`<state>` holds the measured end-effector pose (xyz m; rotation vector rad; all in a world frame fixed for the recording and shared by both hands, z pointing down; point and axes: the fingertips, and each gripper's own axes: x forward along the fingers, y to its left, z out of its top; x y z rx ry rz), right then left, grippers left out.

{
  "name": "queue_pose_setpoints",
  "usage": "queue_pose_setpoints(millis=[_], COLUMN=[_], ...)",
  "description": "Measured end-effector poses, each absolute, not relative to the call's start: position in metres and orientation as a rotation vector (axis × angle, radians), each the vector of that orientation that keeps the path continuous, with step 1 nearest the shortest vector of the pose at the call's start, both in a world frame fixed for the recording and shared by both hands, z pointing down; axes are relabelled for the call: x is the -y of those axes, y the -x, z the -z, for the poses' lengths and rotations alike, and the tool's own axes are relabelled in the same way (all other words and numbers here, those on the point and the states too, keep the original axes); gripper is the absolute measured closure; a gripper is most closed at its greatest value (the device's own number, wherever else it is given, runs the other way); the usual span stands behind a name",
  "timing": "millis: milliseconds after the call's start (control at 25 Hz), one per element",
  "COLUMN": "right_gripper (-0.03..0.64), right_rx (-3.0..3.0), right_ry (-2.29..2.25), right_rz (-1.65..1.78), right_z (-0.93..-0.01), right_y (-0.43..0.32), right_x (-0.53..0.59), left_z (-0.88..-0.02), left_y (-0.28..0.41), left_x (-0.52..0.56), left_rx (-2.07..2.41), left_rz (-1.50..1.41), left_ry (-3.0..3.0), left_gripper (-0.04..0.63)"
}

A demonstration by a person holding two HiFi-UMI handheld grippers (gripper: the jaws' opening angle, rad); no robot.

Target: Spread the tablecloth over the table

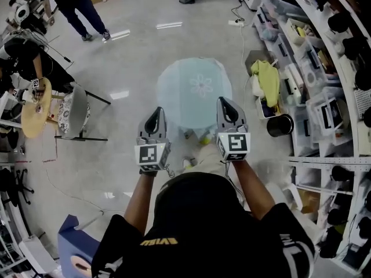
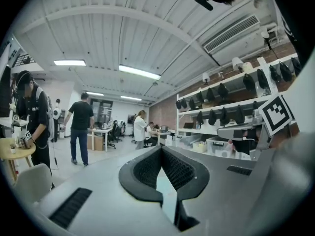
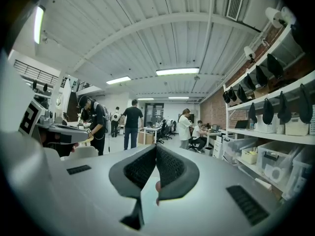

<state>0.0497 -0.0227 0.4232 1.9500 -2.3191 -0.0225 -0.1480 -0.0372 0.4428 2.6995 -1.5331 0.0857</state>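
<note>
A pale blue tablecloth (image 1: 194,94) with a white flower in its middle lies over a small round table far below me; the table legs show under its near edge. My left gripper (image 1: 155,114) and right gripper (image 1: 226,104) are held level side by side, their tips at the cloth's two near corners. In the left gripper view the jaws (image 2: 161,149) are closed, with a pale strip of cloth (image 2: 166,191) in the gap behind the tips. The right gripper view shows the same: closed jaws (image 3: 156,145) and pale cloth (image 3: 149,195) between them.
Shelves (image 1: 324,97) with bins line the right side, with a black bucket (image 1: 280,125) and a yellow-green cloth (image 1: 268,80) on the floor beside them. A chair (image 1: 72,112) and a round wooden table (image 1: 35,109) stand at left. A person (image 1: 72,4) walks at the far left.
</note>
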Motion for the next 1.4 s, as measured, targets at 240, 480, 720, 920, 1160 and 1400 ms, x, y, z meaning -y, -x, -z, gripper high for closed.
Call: queue_pose_setpoints(millis=[240, 480, 720, 920, 1160, 1400], right_gripper=[0.614, 0.614, 0.614, 0.614, 0.614, 0.614], right_rx=[2.305, 2.306, 2.32, 2.33, 2.348, 2.349], right_ry=[-1.933, -1.945, -1.935, -1.936, -1.94, -1.888], right_rz=[0.048, 0.054, 0.067, 0.077, 0.04, 0.036], right_z=[-0.427, -0.421, -0.418, -0.415, -0.415, -0.418], right_y=[-0.057, -0.06, -0.056, -0.049, -0.048, -0.039], right_x=[0.013, 0.013, 0.014, 0.018, 0.022, 0.025], left_z=[-0.446, -0.441, -0.435, -0.436, -0.446, -0.449], left_y=[0.144, 0.143, 0.141, 0.149, 0.153, 0.156], left_x=[0.024, 0.018, 0.02, 0.022, 0.029, 0.032], left_rx=[1.531, 1.509, 1.524, 1.539, 1.548, 1.537], left_rz=[-0.077, -0.012, -0.007, -0.029, -0.113, -0.102], left_ry=[-2.685, -2.68, -2.704, -2.702, -2.677, -2.668], left_gripper=[0.577, 0.577, 0.577, 0.577, 0.577, 0.577])
